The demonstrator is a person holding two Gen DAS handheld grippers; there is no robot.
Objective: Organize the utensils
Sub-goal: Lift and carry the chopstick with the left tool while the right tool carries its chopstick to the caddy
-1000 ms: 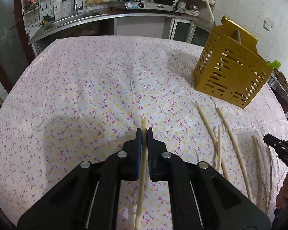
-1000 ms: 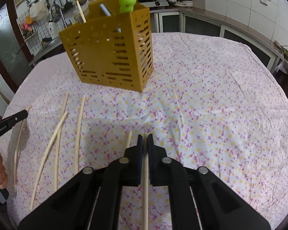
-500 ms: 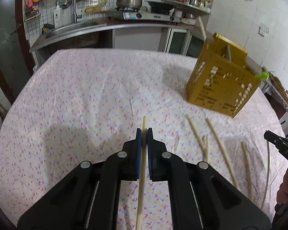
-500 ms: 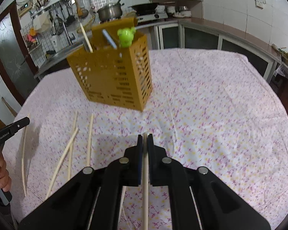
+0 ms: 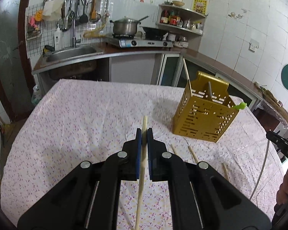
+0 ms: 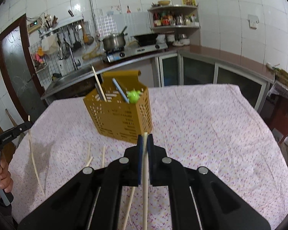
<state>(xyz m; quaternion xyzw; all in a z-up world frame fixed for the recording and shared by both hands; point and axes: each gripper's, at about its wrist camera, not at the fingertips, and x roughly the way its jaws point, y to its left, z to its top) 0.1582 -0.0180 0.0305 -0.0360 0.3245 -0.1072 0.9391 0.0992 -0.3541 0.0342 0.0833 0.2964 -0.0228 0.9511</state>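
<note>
Two hand-held grippers: each is clamped on one pale wooden chopstick, both lifted above the table.
Left hand-held gripper (image 5: pixel 143 132): blue pads pressed together on a chopstick (image 5: pixel 141 164) that runs back between the black arms and pokes out just past the fingertips.
Right hand-held gripper (image 6: pixel 145 139): pads closed on a second chopstick (image 6: pixel 145 182), its tip level with the fingertips; this chopstick runs straight down the gap.
Person: a hand (image 6: pixel 2 174) grips the left tool's handle at the left edge of the right wrist view; part of the other hand shows at the right edge of the left wrist view.
Loose chopsticks: several lie on the tablecloth between the grippers and the holder, among them a crossing pair (image 6: pixel 89 156) and two more (image 5: pixel 193 153) beside the left gripper's arm.
Table (image 5: pixel 76 115): covered with a white cloth printed with small pink and yellow flowers.
Utensil holder (image 6: pixel 122 118): golden, perforated, standing upright on the cloth beyond the loose chopsticks; inside it lean one chopstick, a blue-grey handle and a green frog-shaped piece (image 6: pixel 133 95).
Background: a kitchen counter with a sink (image 5: pixel 71 54), and a steel pot (image 5: pixel 124 26) on a gas stove.
</note>
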